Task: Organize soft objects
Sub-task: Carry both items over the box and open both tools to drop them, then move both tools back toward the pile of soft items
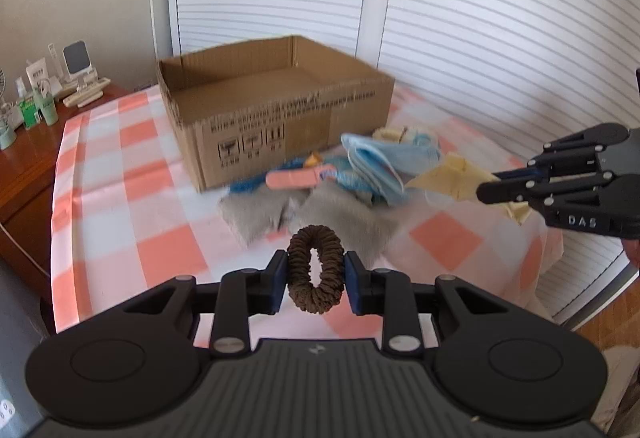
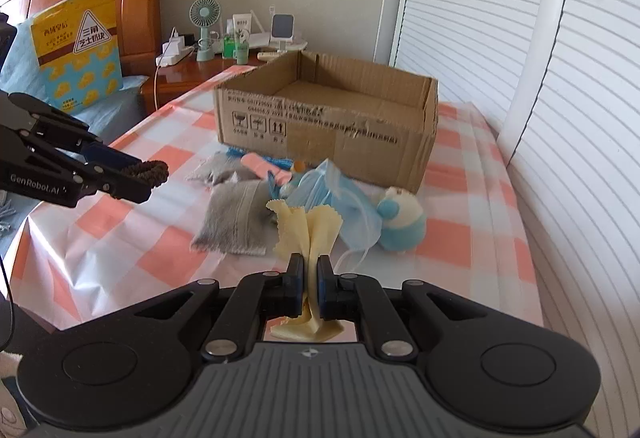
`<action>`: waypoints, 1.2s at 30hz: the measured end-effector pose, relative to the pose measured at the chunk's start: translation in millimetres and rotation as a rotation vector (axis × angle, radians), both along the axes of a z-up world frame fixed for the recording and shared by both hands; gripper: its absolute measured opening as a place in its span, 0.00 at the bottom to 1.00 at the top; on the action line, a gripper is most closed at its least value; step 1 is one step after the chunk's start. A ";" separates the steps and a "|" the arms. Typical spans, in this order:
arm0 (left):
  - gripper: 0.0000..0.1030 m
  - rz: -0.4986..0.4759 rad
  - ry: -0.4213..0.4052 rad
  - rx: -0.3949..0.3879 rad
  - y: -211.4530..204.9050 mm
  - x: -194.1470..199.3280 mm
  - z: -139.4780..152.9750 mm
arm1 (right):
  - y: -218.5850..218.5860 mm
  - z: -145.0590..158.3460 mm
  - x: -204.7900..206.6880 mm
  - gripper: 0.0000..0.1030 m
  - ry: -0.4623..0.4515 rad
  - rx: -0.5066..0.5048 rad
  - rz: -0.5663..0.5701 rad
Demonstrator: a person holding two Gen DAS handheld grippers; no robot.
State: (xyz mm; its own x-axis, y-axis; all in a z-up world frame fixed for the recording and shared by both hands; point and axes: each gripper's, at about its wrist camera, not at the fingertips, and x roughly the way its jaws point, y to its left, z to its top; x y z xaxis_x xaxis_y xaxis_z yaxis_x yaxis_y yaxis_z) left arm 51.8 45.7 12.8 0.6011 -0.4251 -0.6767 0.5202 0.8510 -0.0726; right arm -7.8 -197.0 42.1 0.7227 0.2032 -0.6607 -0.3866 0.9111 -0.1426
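Observation:
My left gripper (image 1: 315, 270) is shut on a brown hair scrunchie (image 1: 316, 267), held upright above the checked tablecloth; it shows again at the left of the right wrist view, left gripper (image 2: 150, 178) with the scrunchie (image 2: 150, 171). My right gripper (image 2: 309, 274) is shut on a pale yellow cloth (image 2: 308, 228), lifted off the pile; in the left wrist view the right gripper (image 1: 486, 187) shows at the right edge with the yellow cloth (image 1: 452, 178). An open cardboard box (image 1: 280, 110) stands behind the pile of soft things, the same box (image 2: 328, 126) seen from the right side.
On the table lie grey towels (image 2: 236, 218), blue face masks (image 2: 344, 206), a pink item (image 1: 296, 178), a blue-and-white plush toy (image 2: 400, 218). A wooden nightstand (image 2: 192, 74) with a small fan and bottles stands at the left. White slatted doors (image 2: 500, 18) run behind.

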 end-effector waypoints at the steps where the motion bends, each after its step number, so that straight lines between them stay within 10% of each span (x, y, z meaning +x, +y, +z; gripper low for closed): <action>1: 0.28 -0.001 -0.008 -0.004 -0.7 4.8 4.8 | 0.1 3.1 2.0 0.09 -0.009 0.000 0.002; 18: 0.29 0.056 -0.142 0.088 -42.6 186.5 53.2 | -2.9 55.6 87.4 0.09 -0.128 0.004 0.030; 23: 0.86 0.172 -0.161 0.106 -43.3 230.3 38.5 | 0.2 61.2 111.3 0.09 -0.143 0.006 0.030; 36: 0.97 0.181 -0.071 -0.013 -4.0 132.7 49.7 | 15.4 56.9 191.1 0.09 -0.096 0.016 0.007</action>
